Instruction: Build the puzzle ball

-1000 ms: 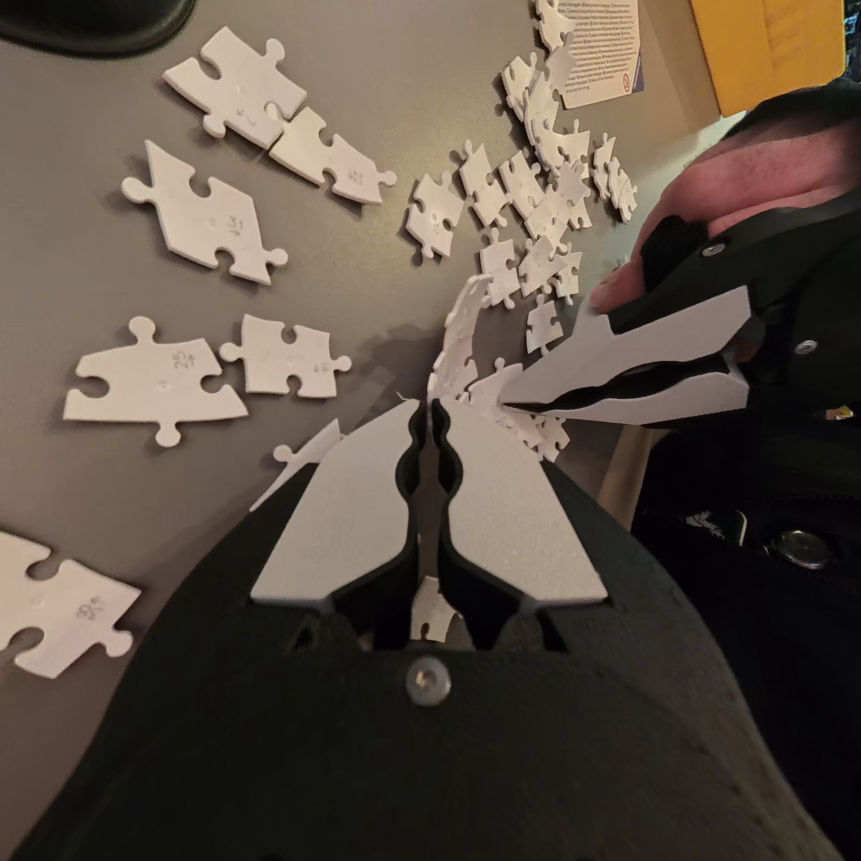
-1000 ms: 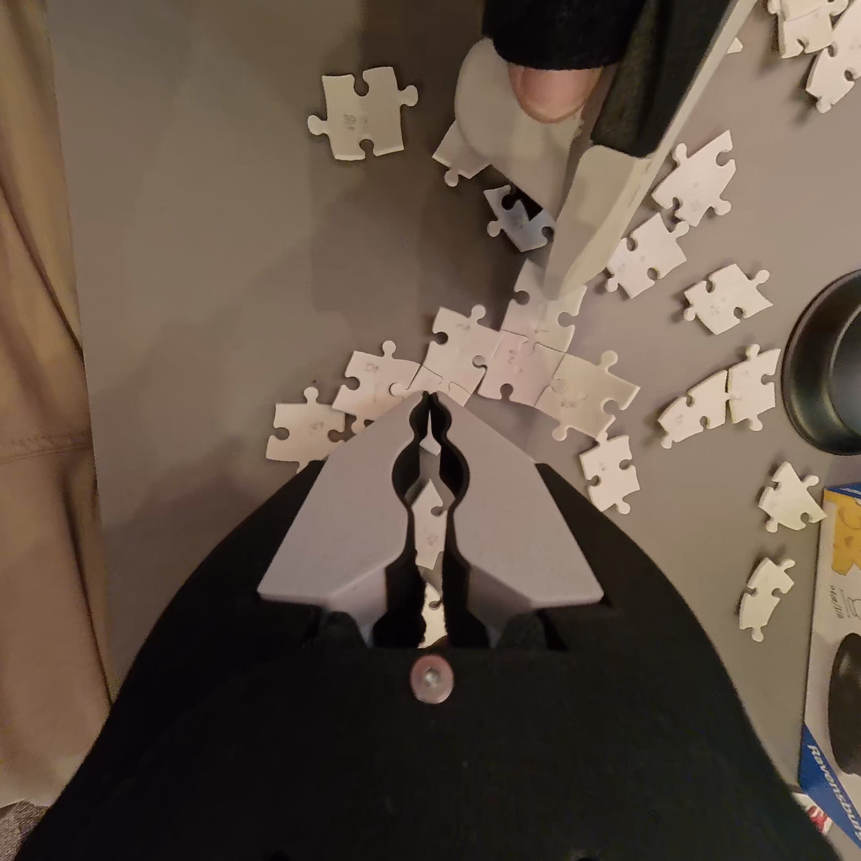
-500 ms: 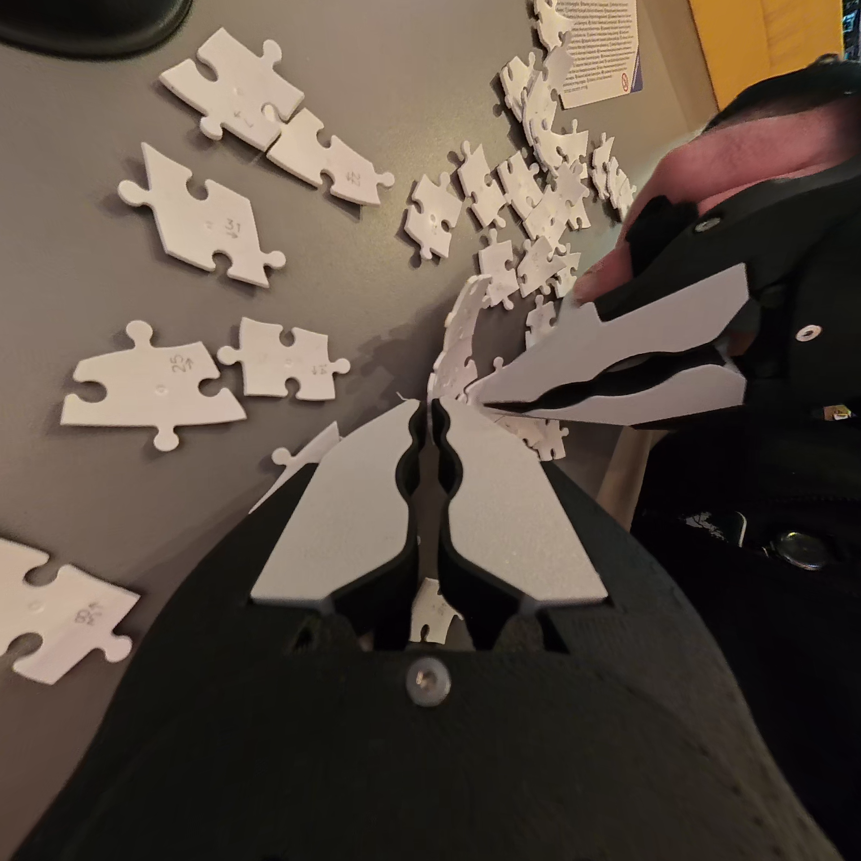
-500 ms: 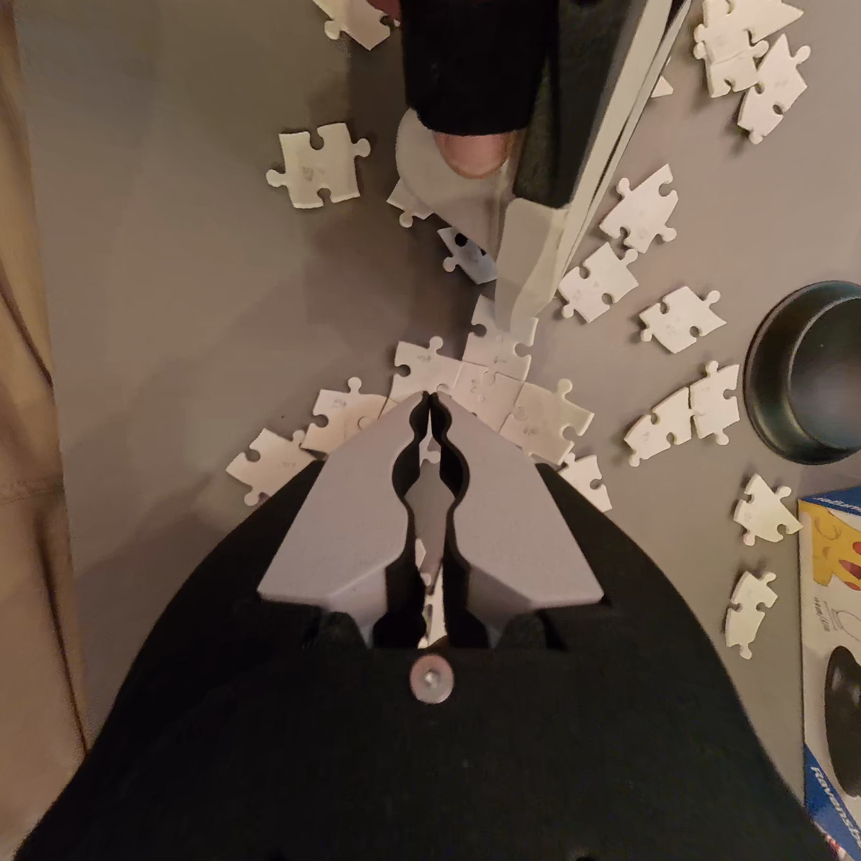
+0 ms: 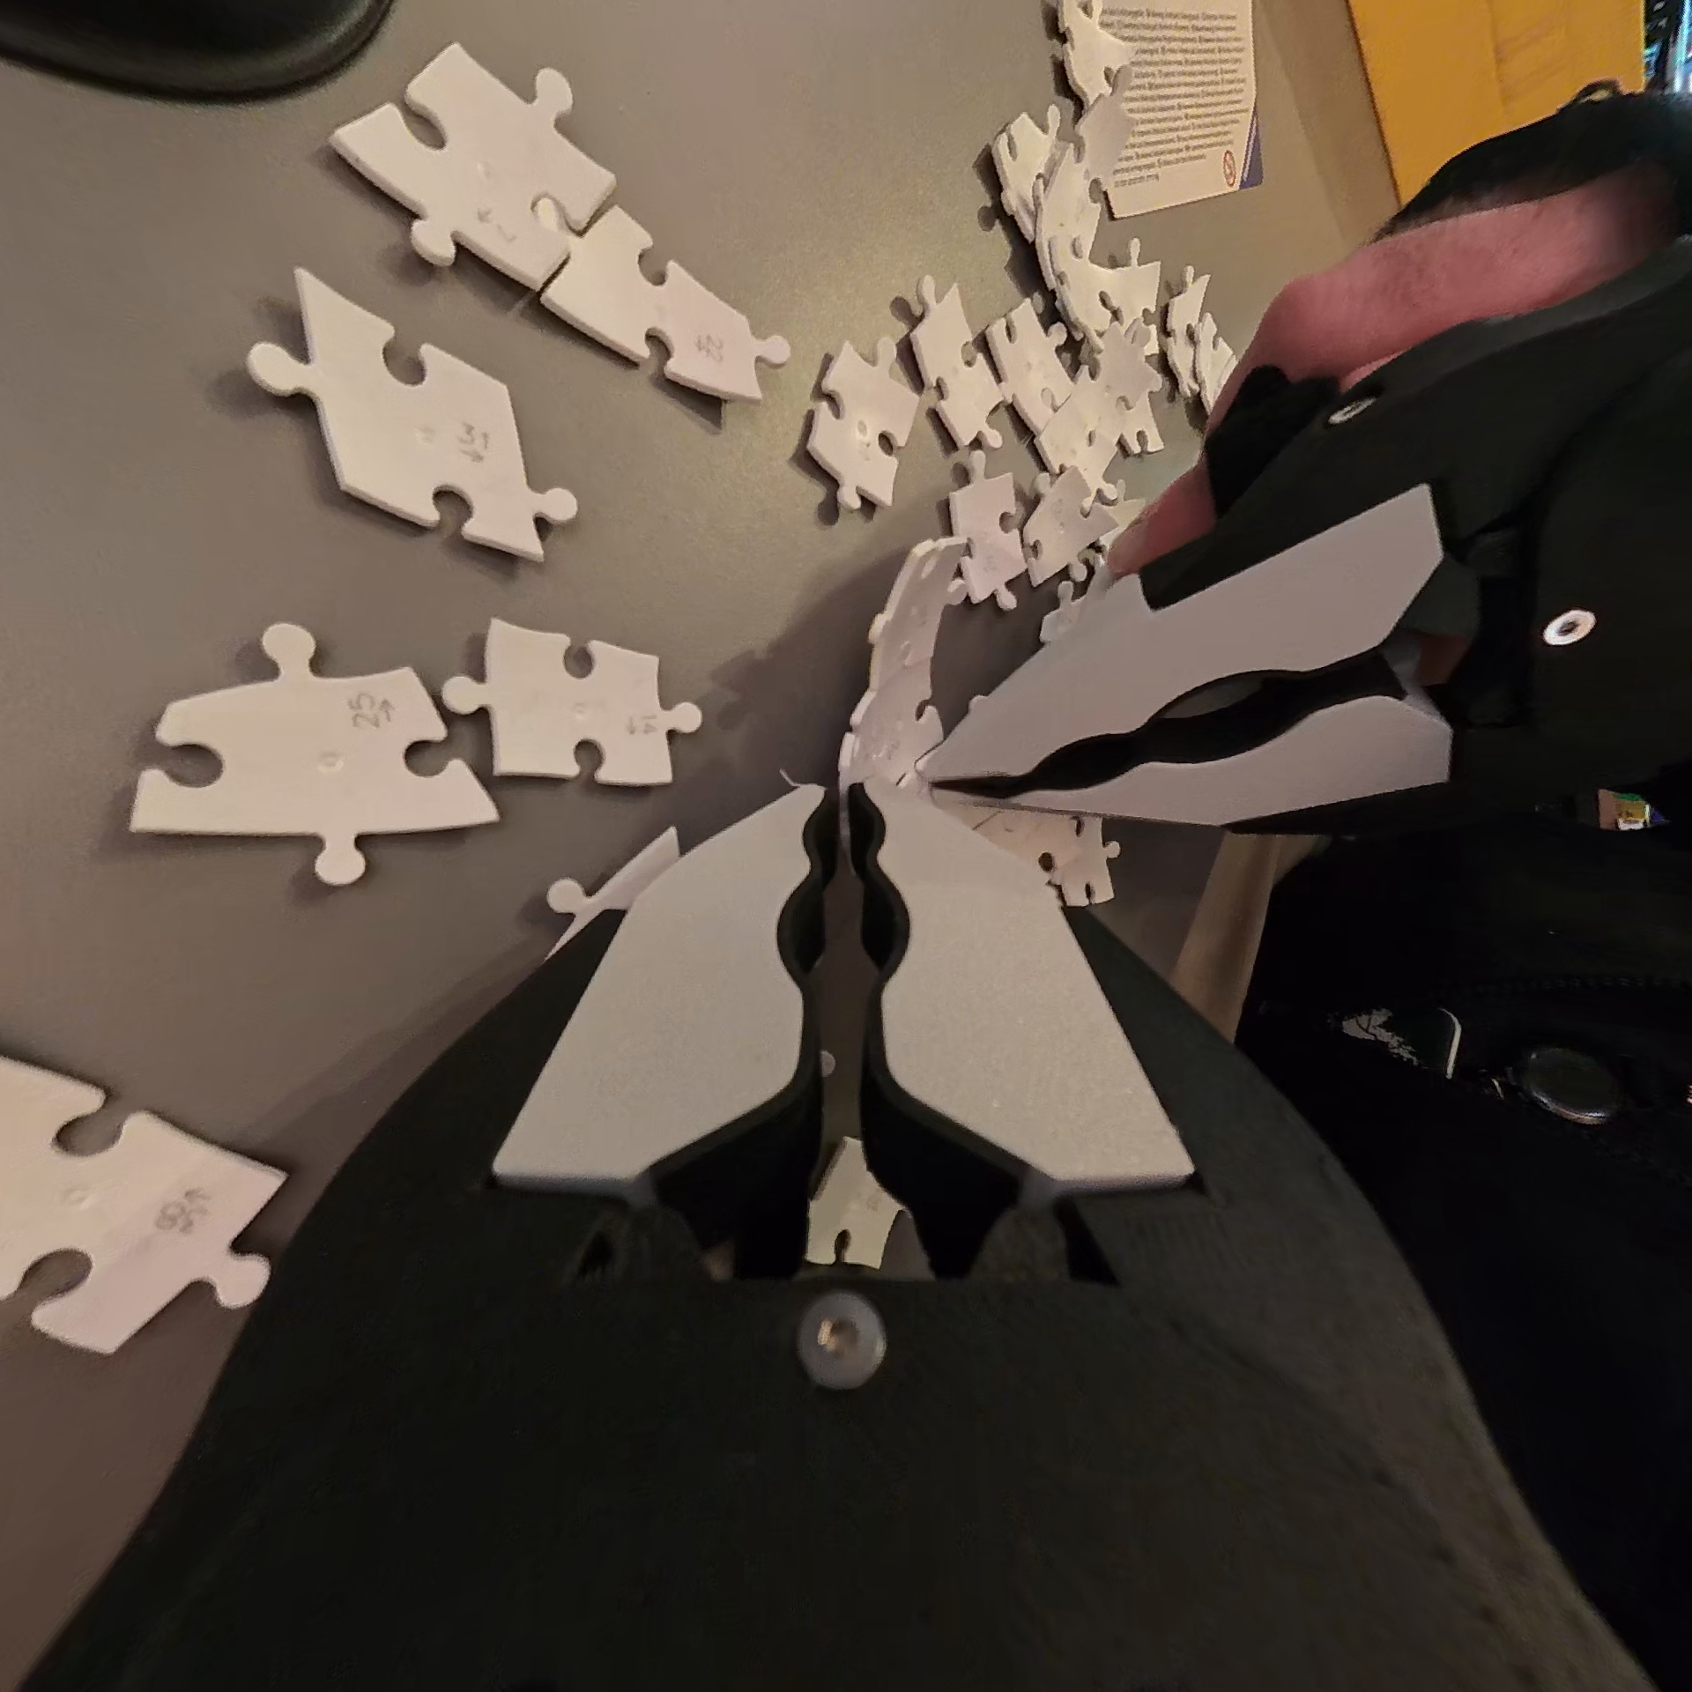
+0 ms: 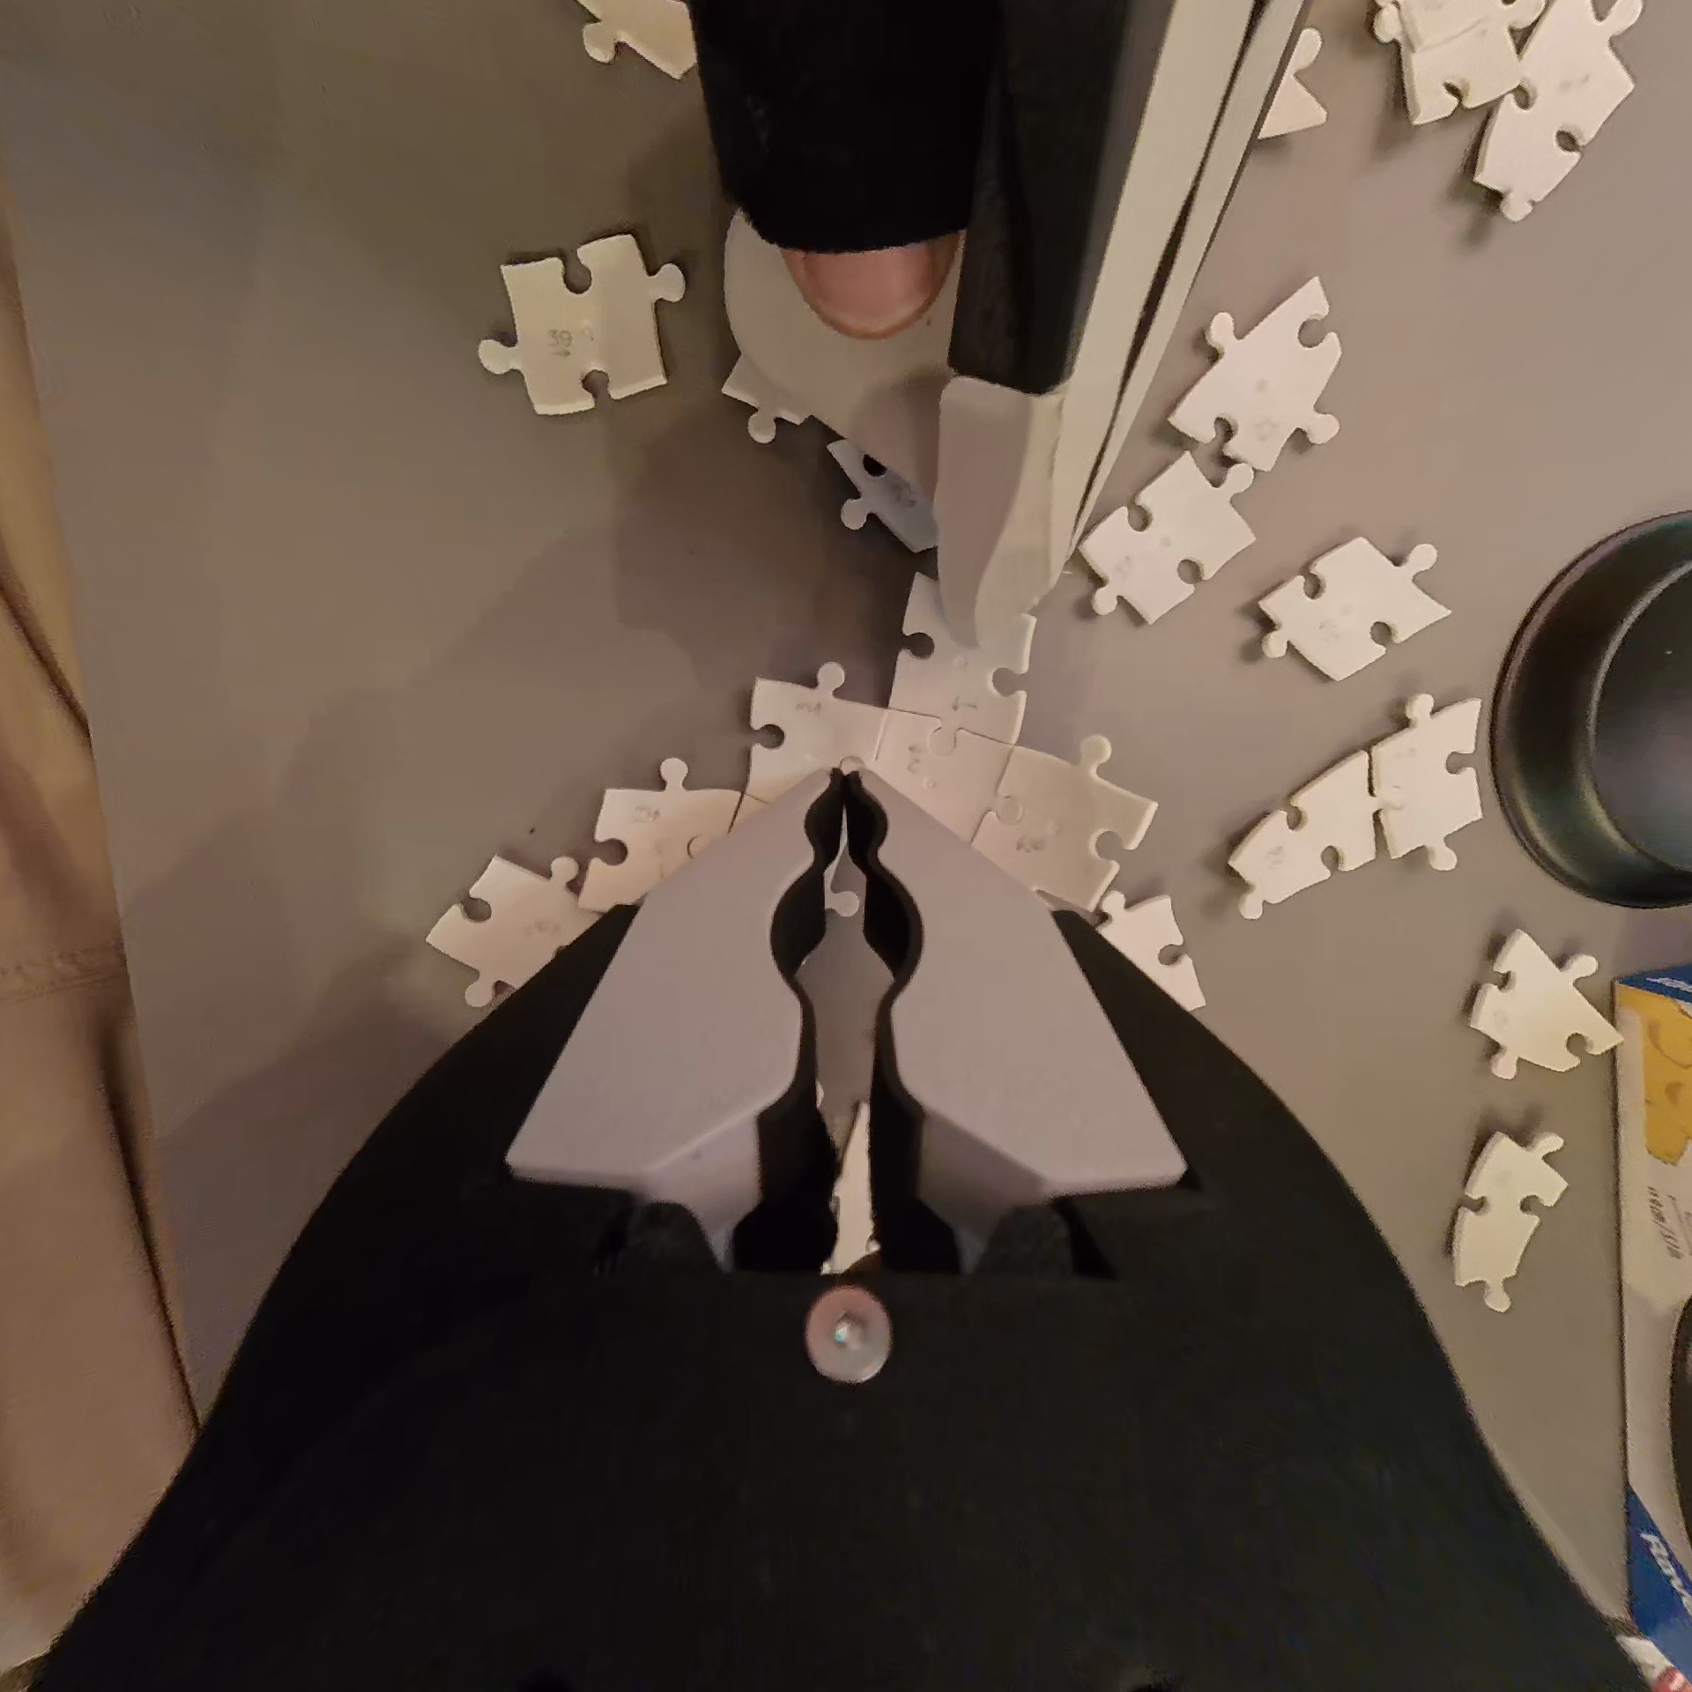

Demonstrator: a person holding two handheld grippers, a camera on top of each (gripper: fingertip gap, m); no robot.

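A short curved run of joined white puzzle pieces (image 6: 925,760) lies on the grey table (image 6: 320,595); in the left wrist view it arcs up on edge (image 5: 902,659). My left gripper (image 5: 842,795) is shut, its tip at the run's near end; from the right wrist view it (image 6: 993,632) comes down from above onto the farthest joined piece. My right gripper (image 6: 844,778) is shut, its tip at a seam of the run; in the left wrist view it (image 5: 925,774) comes in from the right, almost touching my left tip. Whether either tip pinches a piece is hidden.
Loose white pieces (image 5: 403,421) are scattered on the left, with a heap (image 5: 1053,403) behind the run. A dark round stand (image 6: 1611,714), a puzzle box (image 6: 1657,1190), a leaflet (image 5: 1181,101) and a yellow box (image 5: 1502,82) are around. Beige fabric (image 6: 46,824) borders the table's edge.
My right gripper has moved in along the joined run until its tip nearly meets my left tip. My left gripper has stayed in place. Both stayed shut.
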